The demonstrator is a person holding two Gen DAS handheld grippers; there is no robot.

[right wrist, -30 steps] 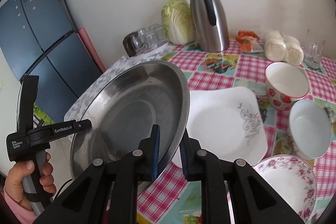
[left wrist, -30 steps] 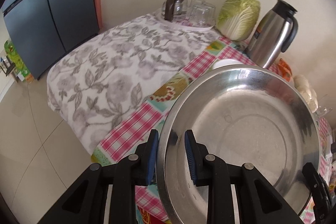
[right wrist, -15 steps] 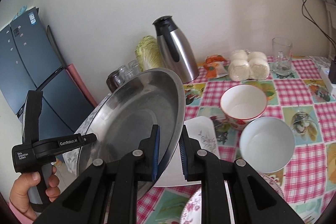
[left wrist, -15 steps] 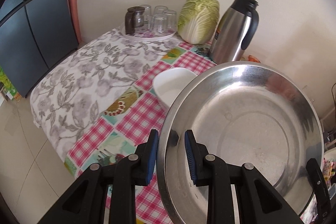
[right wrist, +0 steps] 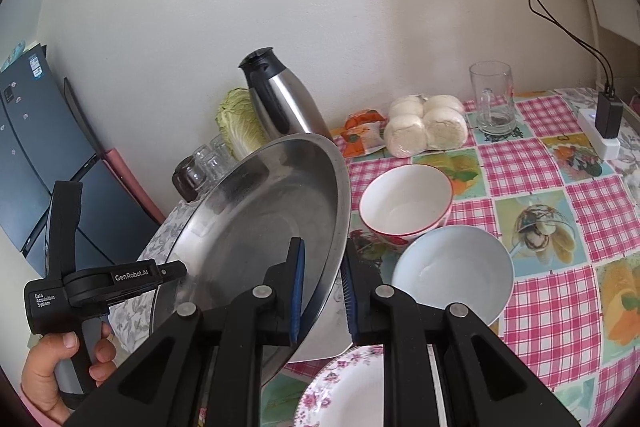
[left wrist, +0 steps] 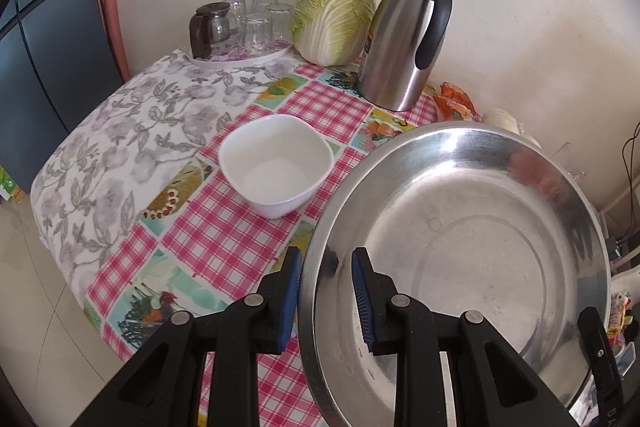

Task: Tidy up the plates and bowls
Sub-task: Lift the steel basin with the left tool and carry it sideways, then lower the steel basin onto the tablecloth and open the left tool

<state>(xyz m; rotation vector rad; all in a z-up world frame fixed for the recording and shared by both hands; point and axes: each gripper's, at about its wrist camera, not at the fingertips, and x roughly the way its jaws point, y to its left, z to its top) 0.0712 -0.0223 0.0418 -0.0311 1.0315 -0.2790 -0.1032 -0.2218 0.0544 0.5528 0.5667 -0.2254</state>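
Observation:
A large steel plate (left wrist: 472,259) is held in the air, tilted, by both grippers. My left gripper (left wrist: 325,301) is shut on its near rim. My right gripper (right wrist: 322,289) is shut on the opposite rim of the steel plate (right wrist: 256,247). Below it on the checked table stand a white square bowl (left wrist: 276,165), a red-rimmed bowl (right wrist: 406,199), a pale blue bowl (right wrist: 452,271), a floral plate (right wrist: 348,391) and part of a white plate (right wrist: 326,339) hidden under the steel one.
At the back stand a steel thermos (left wrist: 404,39), a cabbage (left wrist: 334,15), a tray of glasses (left wrist: 244,27), a bag of buns (right wrist: 426,125), a glass mug (right wrist: 492,99) and a power adapter (right wrist: 606,125). A dark fridge (right wrist: 28,147) is left of the table.
Both grippers have carried the steel plate rightward and up over the table. The white square bowl has come into the left wrist view; the right wrist view has swung toward the table's right end.

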